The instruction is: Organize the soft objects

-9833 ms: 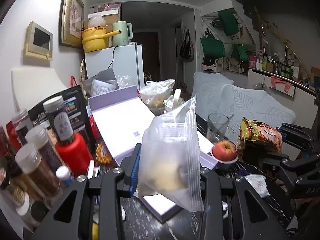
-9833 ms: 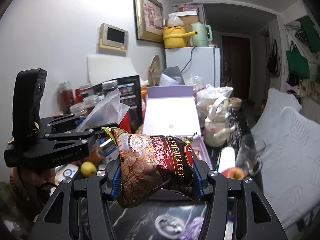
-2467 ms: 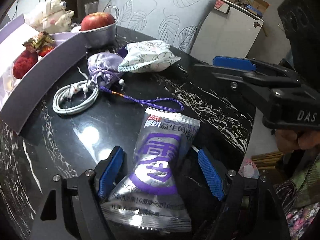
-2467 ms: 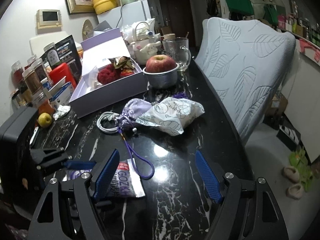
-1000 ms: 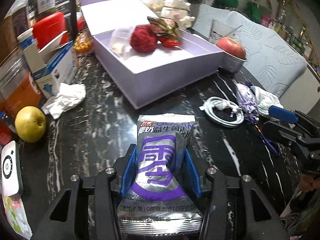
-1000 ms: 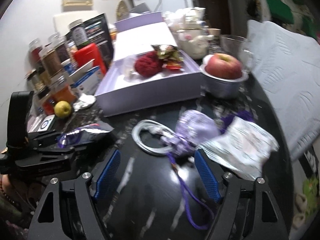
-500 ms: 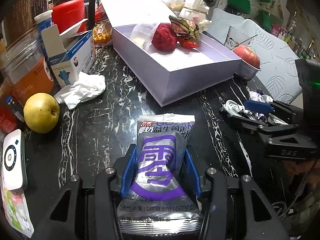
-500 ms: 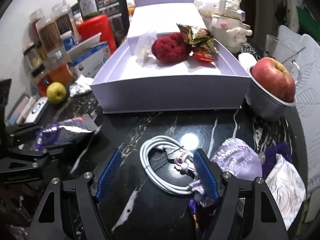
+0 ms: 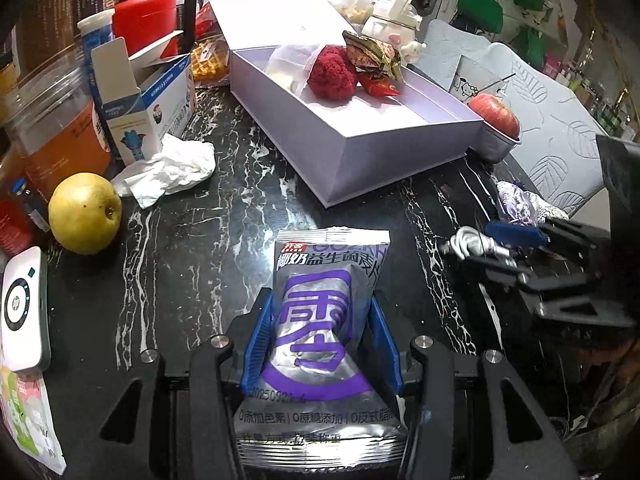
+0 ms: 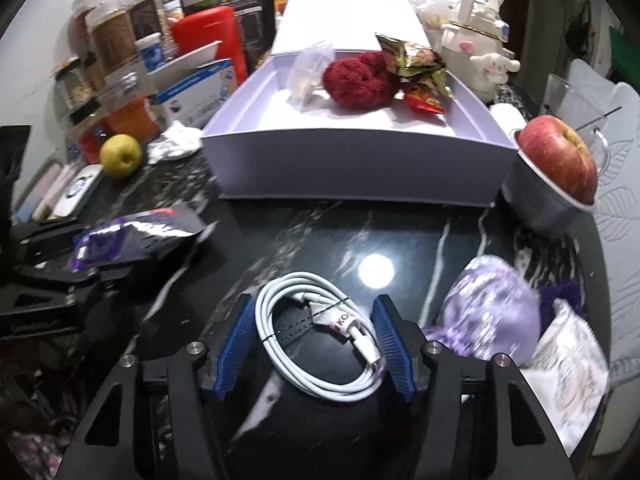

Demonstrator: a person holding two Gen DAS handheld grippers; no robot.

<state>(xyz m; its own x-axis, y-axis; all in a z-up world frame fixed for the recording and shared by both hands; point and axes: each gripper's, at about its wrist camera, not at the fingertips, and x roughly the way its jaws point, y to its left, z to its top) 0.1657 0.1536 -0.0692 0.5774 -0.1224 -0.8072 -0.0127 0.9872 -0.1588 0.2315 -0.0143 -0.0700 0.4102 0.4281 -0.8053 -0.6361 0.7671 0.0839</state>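
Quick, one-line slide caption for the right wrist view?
Right tongs closing around the coiled white cable on the black marble table, the lavender box just beyond.

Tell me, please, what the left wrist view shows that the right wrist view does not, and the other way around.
Only the left wrist view shows the printed front of the silver and purple snack packet, gripped in the left gripper.

Only the right wrist view shows the whole white cable coil lying between the pads of the right gripper, whose jaws have just been closing; the pads look close to the coil.

Both show the lilac box holding a red knitted item, the red apple and the yellow pear.
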